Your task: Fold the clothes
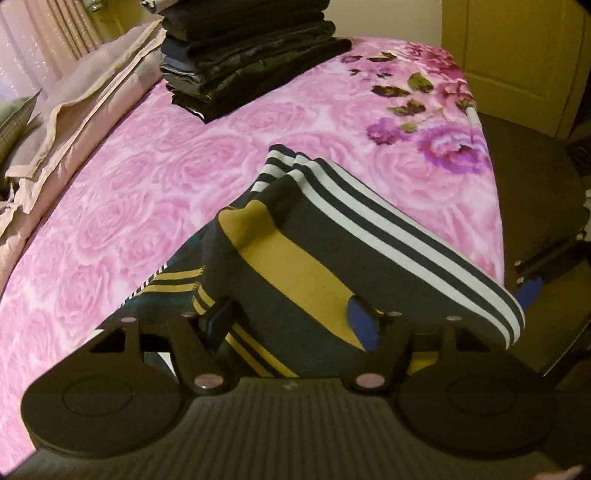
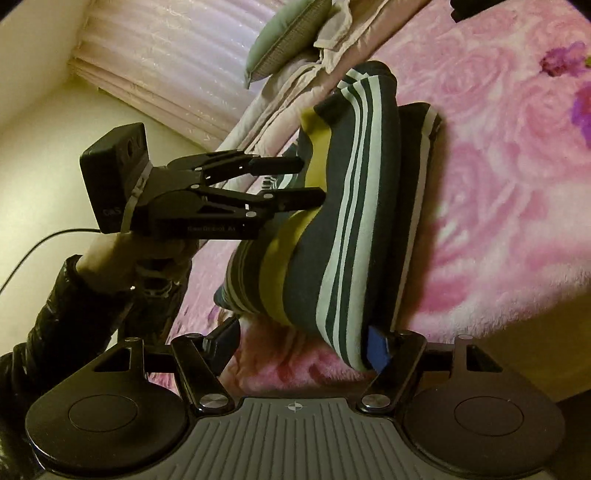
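Observation:
A folded dark grey garment (image 1: 295, 258) with white and mustard stripes is held up over the pink rose bedspread (image 1: 147, 177). My left gripper (image 1: 291, 314) is closed on its near edge, fingers wide around the thick fold. In the right wrist view the same garment (image 2: 332, 221) hangs between both tools. The left gripper (image 2: 306, 177) bites its left side. My right gripper (image 2: 303, 339) clamps the bottom edge, and a blue pad (image 2: 376, 349) presses the striped cloth.
A stack of folded dark clothes (image 1: 251, 59) sits at the far side of the bed. A pinkish folded quilt (image 1: 74, 110) and a grey-green cushion (image 2: 284, 33) lie along the left edge. A door (image 1: 517, 55) and a dark chair (image 1: 535, 203) stand to the right.

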